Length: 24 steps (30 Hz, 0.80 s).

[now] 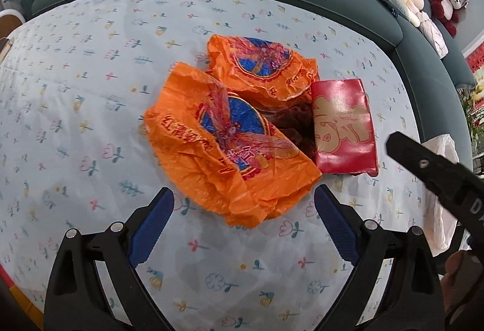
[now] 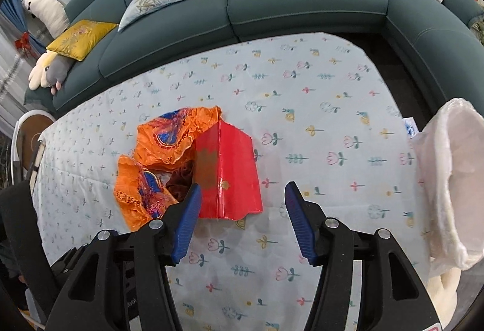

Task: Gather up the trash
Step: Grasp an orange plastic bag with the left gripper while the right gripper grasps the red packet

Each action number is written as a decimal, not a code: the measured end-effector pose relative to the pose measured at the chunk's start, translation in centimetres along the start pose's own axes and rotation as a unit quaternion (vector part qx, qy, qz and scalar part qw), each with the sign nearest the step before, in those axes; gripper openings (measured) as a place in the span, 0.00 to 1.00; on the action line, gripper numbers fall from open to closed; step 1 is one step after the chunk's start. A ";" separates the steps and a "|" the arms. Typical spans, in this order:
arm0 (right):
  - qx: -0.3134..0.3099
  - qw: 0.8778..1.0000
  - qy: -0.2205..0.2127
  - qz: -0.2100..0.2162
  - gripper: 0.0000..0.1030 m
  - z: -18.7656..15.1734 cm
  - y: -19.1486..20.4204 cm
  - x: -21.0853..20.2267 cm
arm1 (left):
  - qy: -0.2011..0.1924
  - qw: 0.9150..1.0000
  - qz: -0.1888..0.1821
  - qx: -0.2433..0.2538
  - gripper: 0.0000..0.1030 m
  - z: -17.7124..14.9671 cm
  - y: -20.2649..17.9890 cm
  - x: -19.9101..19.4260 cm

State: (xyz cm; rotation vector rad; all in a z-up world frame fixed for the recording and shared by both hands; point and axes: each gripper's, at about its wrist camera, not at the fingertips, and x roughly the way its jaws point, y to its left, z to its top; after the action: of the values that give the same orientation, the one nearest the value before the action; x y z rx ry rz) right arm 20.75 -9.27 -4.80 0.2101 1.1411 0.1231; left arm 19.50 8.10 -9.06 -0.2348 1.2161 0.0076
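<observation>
Two crumpled orange wrappers lie on the flowered tablecloth: a near one and a far one. A red packet with gold print lies to their right, with a dark brown crinkled piece between them. My left gripper is open, its blue fingertips flanking the near wrapper's front edge. In the right wrist view, my right gripper is open just in front of the red packet, with the orange wrappers to its left. The right gripper's black finger also shows in the left wrist view.
A white plastic trash bag stands open at the table's right edge. A dark teal sofa with yellow and grey cushions and plush toys wraps around the far and right sides of the table.
</observation>
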 end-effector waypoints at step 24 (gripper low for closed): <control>-0.027 0.999 -0.001 0.021 0.14 -0.1 1.1 0.4 | 0.007 1.000 -0.028 0.006 0.21 -0.2 -0.1 0.0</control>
State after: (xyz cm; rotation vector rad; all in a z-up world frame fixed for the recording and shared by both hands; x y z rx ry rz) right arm 20.84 -8.13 -4.97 0.1865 1.1303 0.1909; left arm 19.36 8.00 -9.13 -0.2597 1.2222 -0.0500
